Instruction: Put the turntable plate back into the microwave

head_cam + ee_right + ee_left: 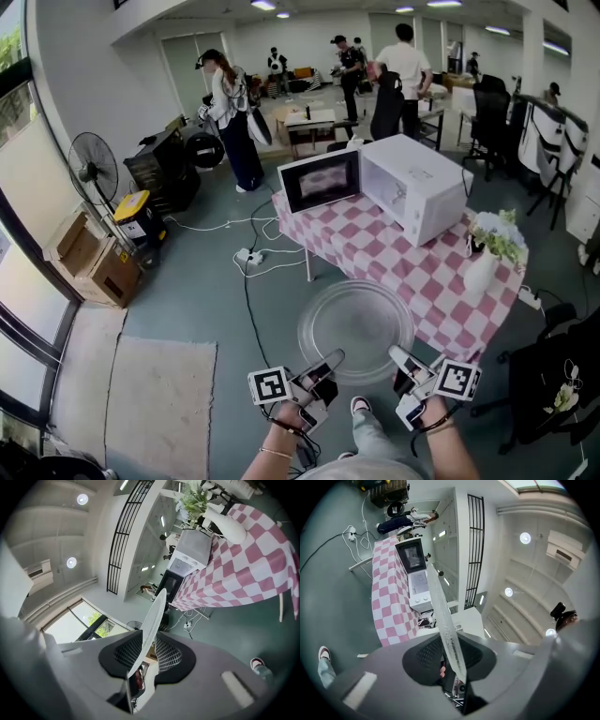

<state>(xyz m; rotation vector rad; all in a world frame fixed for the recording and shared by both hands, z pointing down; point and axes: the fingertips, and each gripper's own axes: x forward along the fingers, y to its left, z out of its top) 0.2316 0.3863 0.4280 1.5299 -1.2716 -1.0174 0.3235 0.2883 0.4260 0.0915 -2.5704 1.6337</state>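
Both grippers: the left gripper (334, 358) and the right gripper (399, 356) are each clamped on the near rim of the plate, one on either side.
Plate: the round clear glass turntable plate (356, 323) is held level in the air at the near edge of the pink-and-white checked table (375, 246).
Done: the plate is lifted and near the table.
Left: reaching the white box microwave (417, 183), sliding the plate in and seating it.
Room: the microwave's dark-windowed door (319, 180) stands open, with bare cloth before it.
Edges: the white vase of flowers (482, 269) stands at the right, and cables (246, 281) lie on the floor.

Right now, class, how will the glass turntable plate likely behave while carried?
Probably stiff: the turntable plate spans flat between left tool and right tool. Likely slippery and fragile: smooth clear glass, gripped only at its rim.
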